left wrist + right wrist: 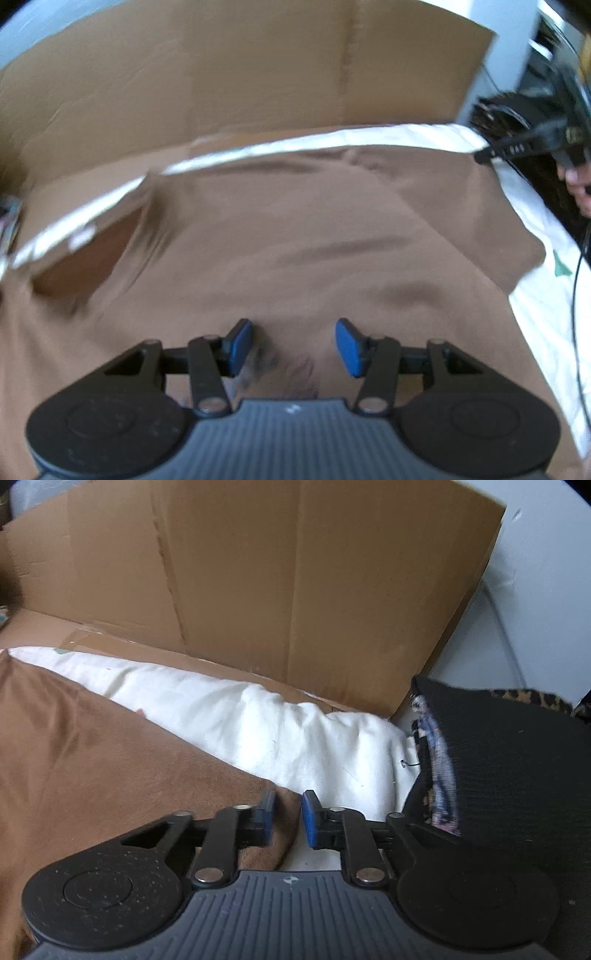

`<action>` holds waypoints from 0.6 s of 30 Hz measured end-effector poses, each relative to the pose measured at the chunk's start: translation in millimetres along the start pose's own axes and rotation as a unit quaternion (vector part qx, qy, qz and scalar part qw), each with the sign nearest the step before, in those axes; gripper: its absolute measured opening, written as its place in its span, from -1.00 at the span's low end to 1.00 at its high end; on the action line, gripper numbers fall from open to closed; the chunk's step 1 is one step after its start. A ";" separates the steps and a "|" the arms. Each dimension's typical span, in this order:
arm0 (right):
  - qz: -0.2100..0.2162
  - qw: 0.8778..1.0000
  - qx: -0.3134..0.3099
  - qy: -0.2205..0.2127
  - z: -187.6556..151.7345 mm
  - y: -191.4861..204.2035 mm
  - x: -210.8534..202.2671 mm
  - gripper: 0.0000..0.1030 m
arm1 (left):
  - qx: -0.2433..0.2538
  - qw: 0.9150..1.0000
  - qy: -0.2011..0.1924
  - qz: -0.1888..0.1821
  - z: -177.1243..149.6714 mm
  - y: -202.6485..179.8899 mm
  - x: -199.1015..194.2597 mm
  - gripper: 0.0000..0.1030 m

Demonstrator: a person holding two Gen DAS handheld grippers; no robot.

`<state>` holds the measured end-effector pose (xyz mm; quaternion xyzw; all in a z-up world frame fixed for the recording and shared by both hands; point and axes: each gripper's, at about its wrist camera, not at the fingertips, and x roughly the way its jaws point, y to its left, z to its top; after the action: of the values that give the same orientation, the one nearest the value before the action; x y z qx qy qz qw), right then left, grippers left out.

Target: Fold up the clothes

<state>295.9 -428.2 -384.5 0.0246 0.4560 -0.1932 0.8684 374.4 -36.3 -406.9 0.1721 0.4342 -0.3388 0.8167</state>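
2 tongs (293, 347), 1 brown garment (295, 240), 1 white sheet (258, 731), 1 cardboard sheet (258, 572), 1 black cushion (517, 757)

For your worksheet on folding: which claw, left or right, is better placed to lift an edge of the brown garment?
Probably the right claw: it brackets the brown garment at its edge beside the white bedding. The left claw hovers open over the middle.

Brown garment (295, 229), soft plain fabric, spread mostly flat (a few creases), lying over white bedding
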 end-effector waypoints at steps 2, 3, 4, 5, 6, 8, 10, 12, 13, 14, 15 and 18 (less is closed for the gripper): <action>0.007 1.000 -0.005 -0.005 -2.4 0.0 -9.9 -0.42 | 0.019 1.000 -0.005 -0.007 7.8 -8.6 7.7 0.03; 0.011 1.000 -0.004 -0.005 -4.2 -0.1 -13.7 -0.35 | 0.023 1.000 -0.007 -0.011 11.6 -12.0 11.0 0.03; 0.018 1.000 -0.001 -0.007 -6.4 -0.3 -17.5 -0.30 | 0.027 0.999 -0.008 -0.015 15.3 -14.9 14.3 0.03; 0.024 1.000 0.002 -0.009 -8.9 -0.3 -21.4 -0.26 | 0.031 0.999 -0.010 -0.017 18.8 -17.9 16.9 0.03; 0.031 0.999 0.007 -0.010 -12.4 0.2 -25.6 -0.26 | 0.035 0.999 -0.013 -0.019 22.3 -21.4 18.6 0.03; 0.046 0.999 0.018 -0.010 -19.9 1.3 -33.2 -0.25 | 0.045 0.999 -0.018 -0.024 28.9 -28.1 23.2 0.03; 0.066 0.997 0.037 0.001 -30.2 2.0 -36.8 -0.25 | 0.054 0.998 -0.022 -0.029 36.4 -35.5 29.1 0.02; 0.080 0.996 0.048 0.015 -42.2 5.0 -39.9 -0.25 | 0.062 0.997 -0.027 -0.034 43.9 -42.8 35.1 0.02; 0.082 0.995 0.050 0.022 -47.8 6.8 -40.0 -0.25 | 0.066 0.997 -0.029 -0.036 47.6 -46.5 38.0 0.02; 0.084 0.995 0.052 0.029 -53.3 8.6 -40.3 -0.25 | 0.069 0.996 -0.031 -0.039 51.6 -50.6 41.5 0.01; 0.088 0.994 0.055 0.036 -58.4 10.2 -40.9 -0.25 | 0.071 0.996 -0.032 -0.042 55.8 -55.0 45.5 0.01; 0.096 0.992 0.057 0.055 -73.0 16.4 -42.7 -0.24 | 0.081 0.995 -0.037 -0.047 65.1 -65.8 55.8 -0.04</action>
<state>223.0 -383.7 -395.0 0.1285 0.4871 -0.1329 0.8536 388.7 -143.1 -415.4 0.2047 0.3820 -0.4171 0.7989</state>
